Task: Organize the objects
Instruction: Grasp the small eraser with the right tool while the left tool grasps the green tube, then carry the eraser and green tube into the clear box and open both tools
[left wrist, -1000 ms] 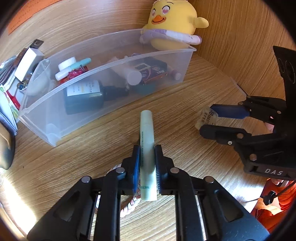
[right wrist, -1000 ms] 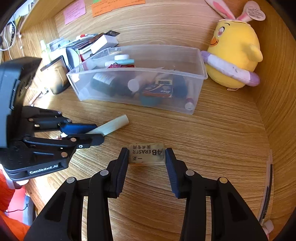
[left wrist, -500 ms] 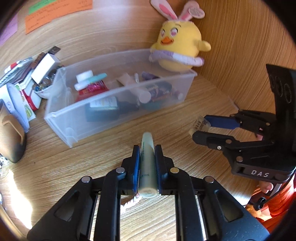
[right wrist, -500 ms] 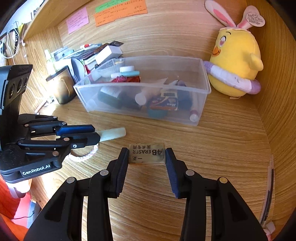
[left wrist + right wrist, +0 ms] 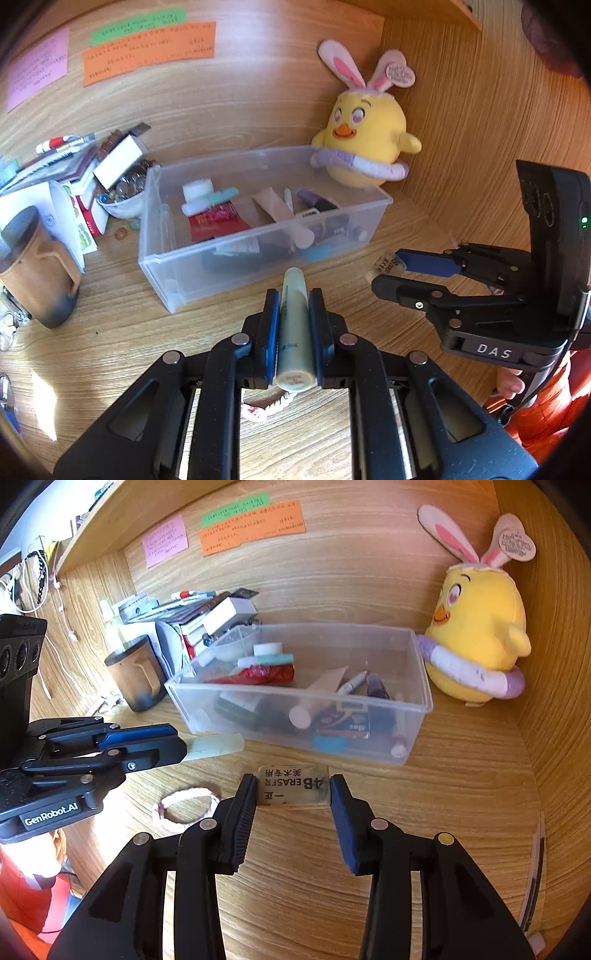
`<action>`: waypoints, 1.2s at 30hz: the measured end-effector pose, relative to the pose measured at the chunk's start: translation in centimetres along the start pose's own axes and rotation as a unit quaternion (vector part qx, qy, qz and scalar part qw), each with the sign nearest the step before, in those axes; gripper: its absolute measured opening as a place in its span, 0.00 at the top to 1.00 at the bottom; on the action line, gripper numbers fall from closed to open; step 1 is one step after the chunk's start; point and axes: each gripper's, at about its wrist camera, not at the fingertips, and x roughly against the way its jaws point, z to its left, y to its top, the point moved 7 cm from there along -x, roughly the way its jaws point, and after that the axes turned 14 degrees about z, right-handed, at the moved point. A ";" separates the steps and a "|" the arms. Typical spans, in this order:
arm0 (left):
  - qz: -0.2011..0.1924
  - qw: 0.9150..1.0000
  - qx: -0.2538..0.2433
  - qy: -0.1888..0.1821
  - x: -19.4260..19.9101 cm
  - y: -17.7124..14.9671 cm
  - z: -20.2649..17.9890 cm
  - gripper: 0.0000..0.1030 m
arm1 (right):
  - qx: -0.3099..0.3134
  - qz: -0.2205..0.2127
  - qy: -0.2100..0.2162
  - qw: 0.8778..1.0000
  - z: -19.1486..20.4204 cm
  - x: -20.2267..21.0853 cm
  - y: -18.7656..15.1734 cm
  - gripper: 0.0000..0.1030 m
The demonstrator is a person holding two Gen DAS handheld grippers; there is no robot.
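Desk-tidying at mid-carry: we hold two items at once above the wooden desk [image 5: 443, 830], both bound, by our reading, for the clear plastic bin [image 5: 384, 202] that sits at the far side, already strewn with tubes, pens and a small box. Our left gripper [image 5: 293, 328] is clamped on a pale green tube [image 5: 293, 325], and our right gripper [image 5: 293, 797] is clamped on an eraser [image 5: 293, 786] printed "4B ERASER". Both hover on the near side of the bin, clear of its front wall, with the tube to the left of the eraser. To finish the step well, we judge each load should be carried over the near rim before the pads let go, one hand at a time so the tongs do not crowd each other, and set down into the open floor toward the bin's right half, not on the heap at its left. The tube's long axis runs along the left fingers, its rounded end pointing away toward the bin and its flat end toward the camera. The eraser lies crosswise between the right pads, long axis left to right, its printed face up. A looped pale cord [image 5: 186, 805] lies on the desk beneath the left tongs, and a yellow plush chick [image 5: 480, 638] stands beside the bin's right end.
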 end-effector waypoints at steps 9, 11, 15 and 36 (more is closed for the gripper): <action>-0.037 0.999 0.011 -0.001 2.6 1.2 0.7 0.86 | 0.005 -0.028 -0.002 1.000 0.7 1.2 2.1 0.64; -0.046 0.999 0.010 0.005 3.0 1.6 0.8 0.86 | 0.004 -0.032 0.004 0.999 0.8 1.3 2.6 0.64; -0.060 0.998 0.010 0.015 3.7 2.5 1.1 0.86 | 0.002 -0.038 0.001 0.999 0.7 1.3 3.6 0.64; -0.033 0.999 0.032 0.021 -0.9 6.9 2.9 0.86 | -0.023 -0.038 -0.049 0.998 -2.6 -0.8 8.2 0.64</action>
